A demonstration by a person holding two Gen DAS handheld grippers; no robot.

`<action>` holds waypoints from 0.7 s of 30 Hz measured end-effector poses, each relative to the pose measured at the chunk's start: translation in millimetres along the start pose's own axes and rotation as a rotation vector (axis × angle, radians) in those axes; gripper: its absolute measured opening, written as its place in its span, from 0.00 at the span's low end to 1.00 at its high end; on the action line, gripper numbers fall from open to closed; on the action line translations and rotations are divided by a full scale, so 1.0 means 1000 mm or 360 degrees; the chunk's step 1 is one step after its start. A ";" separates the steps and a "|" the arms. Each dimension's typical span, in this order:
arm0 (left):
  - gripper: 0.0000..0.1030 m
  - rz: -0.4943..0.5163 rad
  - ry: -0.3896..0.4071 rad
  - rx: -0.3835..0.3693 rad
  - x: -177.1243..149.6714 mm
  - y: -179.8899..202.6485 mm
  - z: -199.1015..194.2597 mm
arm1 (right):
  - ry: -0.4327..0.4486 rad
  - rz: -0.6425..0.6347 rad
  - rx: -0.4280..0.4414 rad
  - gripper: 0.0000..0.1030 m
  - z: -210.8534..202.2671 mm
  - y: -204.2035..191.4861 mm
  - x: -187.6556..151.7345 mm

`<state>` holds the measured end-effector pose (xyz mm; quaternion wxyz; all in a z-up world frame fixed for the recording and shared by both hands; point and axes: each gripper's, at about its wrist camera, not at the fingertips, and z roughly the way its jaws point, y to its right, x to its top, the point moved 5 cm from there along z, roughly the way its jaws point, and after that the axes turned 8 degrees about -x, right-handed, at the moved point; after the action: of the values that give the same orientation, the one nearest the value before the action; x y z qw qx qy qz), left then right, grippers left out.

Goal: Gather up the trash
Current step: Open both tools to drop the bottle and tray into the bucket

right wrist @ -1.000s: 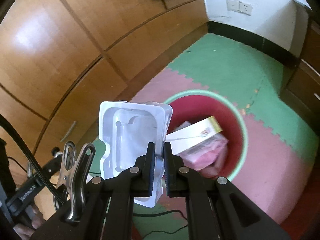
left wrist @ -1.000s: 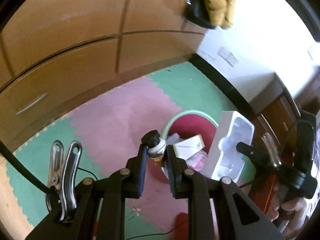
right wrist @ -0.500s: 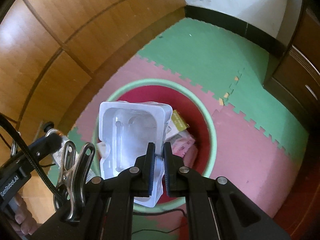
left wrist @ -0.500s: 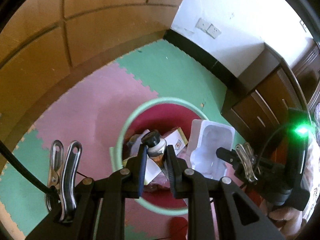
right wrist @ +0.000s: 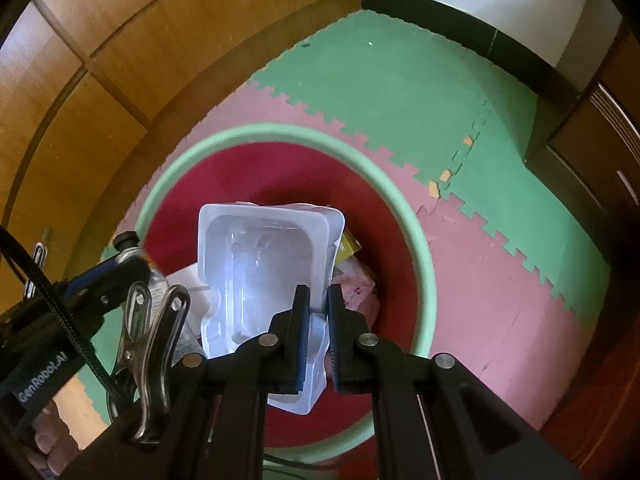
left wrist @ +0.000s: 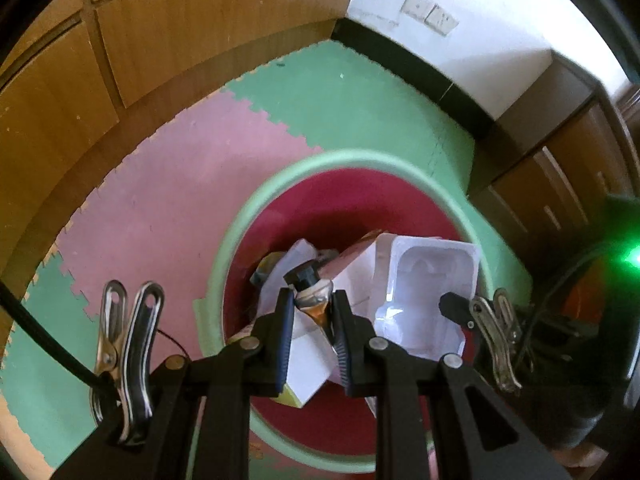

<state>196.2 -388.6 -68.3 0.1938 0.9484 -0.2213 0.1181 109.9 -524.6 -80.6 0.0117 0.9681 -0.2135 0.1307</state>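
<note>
A red bin with a pale green rim [left wrist: 352, 160] [right wrist: 280, 132] stands on the foam floor mat, holding boxes and wrappers. My left gripper [left wrist: 312, 304] is shut on a small squeezed tube with a black cap [left wrist: 310, 290], held over the bin's mouth. My right gripper [right wrist: 318, 300] is shut on the edge of a white moulded plastic tray [right wrist: 260, 264] [left wrist: 424, 280], which also hangs over the bin. The two grippers are side by side; the left one shows at the left edge of the right wrist view, its tube's cap [right wrist: 126, 240] above the rim.
Green and pink foam tiles [right wrist: 400, 92] cover the floor around the bin. Wooden cabinet fronts [left wrist: 180, 20] rise on the left and far side. A white wall with sockets [left wrist: 432, 16] and a dark wooden cabinet [left wrist: 560, 176] stand at the right.
Both grippers have come down and in over the bin, which now fills the middle of both views. Each still holds its item.
</note>
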 end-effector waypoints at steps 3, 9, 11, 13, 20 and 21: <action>0.19 -0.0024 -0.0053 0.0014 -0.006 -0.005 0.017 | -0.0037 -0.0038 -0.0041 0.09 0.014 -0.007 -0.004; 0.19 -0.0022 -0.0078 0.0020 -0.011 -0.009 0.036 | -0.0106 -0.0121 -0.0072 0.12 0.041 -0.024 -0.011; 0.20 -0.0063 -0.0108 -0.0004 -0.013 -0.013 0.043 | -0.0137 -0.0098 -0.0066 0.12 0.049 -0.021 -0.013; 0.21 -0.0052 -0.0120 0.0016 -0.016 -0.014 0.049 | -0.0178 -0.0068 -0.0056 0.12 0.057 -0.019 -0.015; 0.20 0.0037 -0.0096 0.0081 -0.013 -0.009 0.055 | -0.0222 -0.0066 -0.0102 0.14 0.070 -0.014 -0.017; 0.20 0.0034 -0.0095 0.0081 -0.012 -0.010 0.055 | -0.0220 -0.0067 -0.0105 0.14 0.070 -0.014 -0.017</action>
<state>197.7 -398.8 -124.5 0.1616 0.9538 -0.2339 0.0975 118.2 -510.2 -151.7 0.0315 0.9782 -0.1976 0.0563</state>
